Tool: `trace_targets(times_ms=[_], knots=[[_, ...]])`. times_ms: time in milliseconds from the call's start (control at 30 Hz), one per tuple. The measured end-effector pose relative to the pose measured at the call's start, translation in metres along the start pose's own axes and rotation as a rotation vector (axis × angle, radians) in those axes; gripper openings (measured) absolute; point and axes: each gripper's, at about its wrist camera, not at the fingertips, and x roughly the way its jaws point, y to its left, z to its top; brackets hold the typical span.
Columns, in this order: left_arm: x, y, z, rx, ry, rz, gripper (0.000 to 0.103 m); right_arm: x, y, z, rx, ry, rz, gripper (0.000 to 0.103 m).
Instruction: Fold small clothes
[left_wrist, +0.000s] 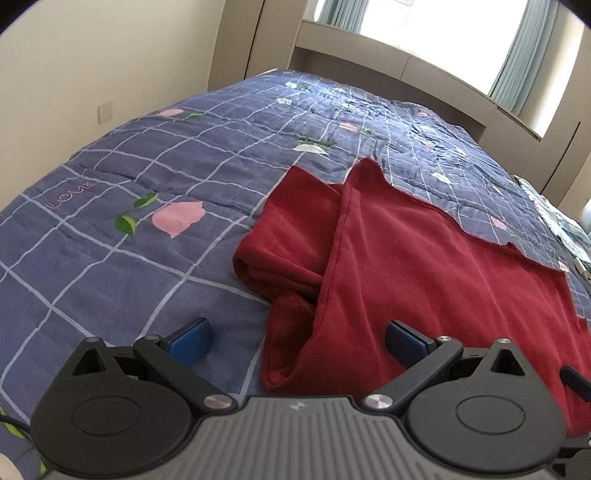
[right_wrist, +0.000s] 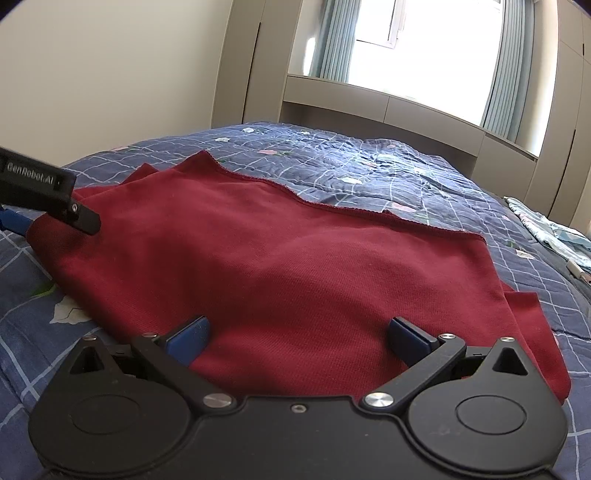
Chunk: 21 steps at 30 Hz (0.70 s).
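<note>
A dark red garment (left_wrist: 424, 266) lies spread on the bed, with a sleeve (left_wrist: 280, 240) bunched at its left side. My left gripper (left_wrist: 297, 341) is open and empty, low over the garment's near left edge, its right finger over the cloth and its left finger over the quilt. In the right wrist view the same garment (right_wrist: 295, 266) fills the middle. My right gripper (right_wrist: 297, 339) is open and empty above the garment's near edge. The left gripper's body (right_wrist: 44, 192) shows at the garment's left corner.
The bed is covered by a blue checked quilt (left_wrist: 147, 177) with pink flowers. A light blue cloth (right_wrist: 554, 236) lies at the bed's right edge. Beige cabinets (right_wrist: 406, 118) and a curtained window stand behind the bed.
</note>
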Motion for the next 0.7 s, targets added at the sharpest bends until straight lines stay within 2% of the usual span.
trace_targets(times_ms=[100, 267, 367, 400, 500, 700], knots=[[-0.001, -0.001, 0.002, -0.002, 0.015, 0.011, 0.1, 0.0, 0.0, 0.0, 0.0, 0.0, 0.0, 0.103], [-0.003, -0.008, 0.004, 0.014, 0.037, 0.03, 0.084, 0.0, 0.0, 0.0, -0.001, 0.0, -0.001, 0.103], [-0.006, -0.006, 0.006, -0.016, 0.053, -0.008, 0.064, 0.0, 0.0, 0.0, -0.001, 0.0, -0.001, 0.103], [-0.005, -0.003, 0.007, -0.045, 0.065, -0.037, 0.054, 0.0, 0.0, 0.0, -0.001, 0.0, -0.001, 0.103], [-0.002, 0.007, 0.007, -0.139, 0.083, -0.093, 0.039, 0.0, 0.0, 0.0, -0.001, 0.0, 0.0, 0.103], [0.009, 0.032, 0.001, -0.345, 0.085, -0.176, 0.04, 0.0, 0.0, 0.0, -0.002, 0.0, -0.001, 0.103]])
